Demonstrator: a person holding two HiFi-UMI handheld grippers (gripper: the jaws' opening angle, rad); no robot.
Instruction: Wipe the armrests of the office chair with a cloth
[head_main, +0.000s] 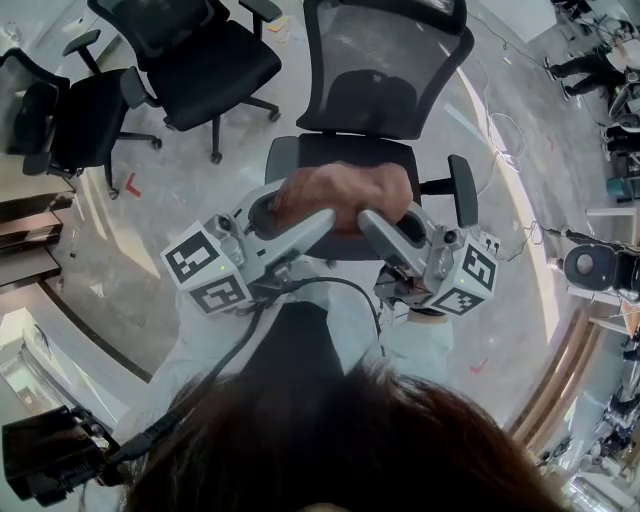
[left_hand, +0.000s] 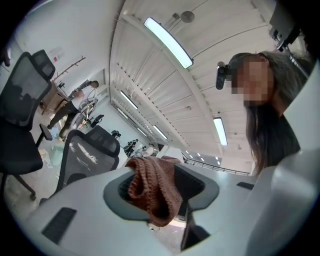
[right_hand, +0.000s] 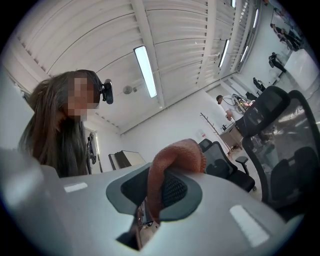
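- As far as we can judge, the wiping is not under way at this moment – the cloth (head_main: 340, 195) is held up in the air and touches neither armrest.
- Nothing visible tells us whether either armrest has already been wiped. Neither shows a mark or sheen we could read, so we count both as still to do.
- The left tool (head_main: 295, 212) pinches a thick bunch of the cloth. In the left gripper view the knit fills the gap between its pads and droops below them.
- The right tool (head_main: 392, 215) is pressed nearly together on a thinner fold, which loops up over the tip of one jaw in the right gripper view.
- The cloth therefore spans both tools, bunched between their tips, with the two tools close side by side.
- In the head view this bundle hangs in front of the office chair (head_main: 385, 80), over the front of its seat (head_main: 340, 152).
- The dark armrest (head_main: 462, 188) stands just beside the right tool, further to the picture's right – near, but apart from the cloth.
- What looks to be the grey armrest (head_main: 276, 158) shows just above the left tool, partly covered by it.
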